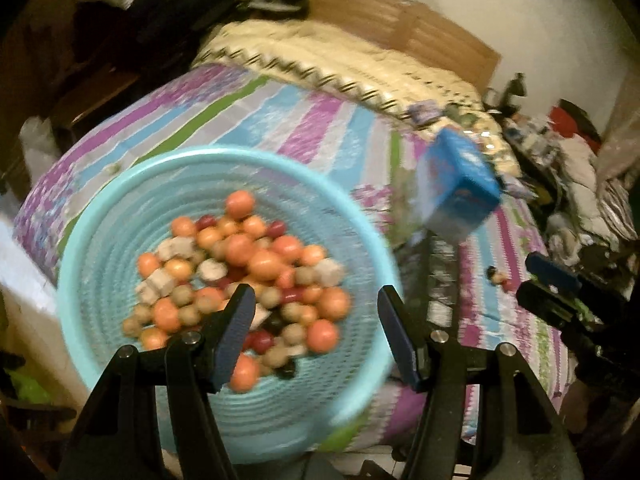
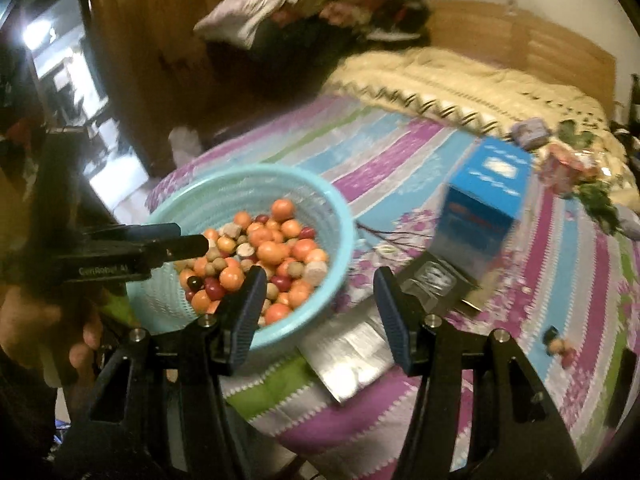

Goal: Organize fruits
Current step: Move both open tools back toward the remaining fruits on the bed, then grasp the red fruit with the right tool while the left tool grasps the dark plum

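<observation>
**Both tongs empty above a full fruit basket**

Left wrist view: nearest the lens, the left tongs (image 1: 316, 336) stand about half open with nothing between the blue pads. Just beyond them, from 9 to 12 o'clock of the tips, sits the round light-blue plastic mesh basket (image 1: 120, 216), resting on the striped purple, blue and green bedspread (image 1: 280, 120). Inside it lies the heap of small round orange, red and tan fruits (image 1: 240, 276), mixed with pale chunky pieces. A blue cardboard box (image 1: 460, 184) stands at 1 o'clock, well apart from the basket. The right tongs (image 1: 554, 280) reach in at 3 o'clock.

Right wrist view: the right tongs (image 2: 320, 304) are likewise part open and hold nothing. The basket (image 2: 344, 220) lies at 10 o'clock, near the bed's edge, with the left tongs (image 2: 188, 238) over its rim. A flat silver foil-like sheet (image 2: 352, 348) lies beside the basket.

Risks, as I judge them: the fruits are small, round and loosely piled, so a pinch may squirt one out or drag neighbours along. The basket near the mattress edge could tip if nudged on soft bedding. Heavy blur hides which fruit is aimed at.
</observation>
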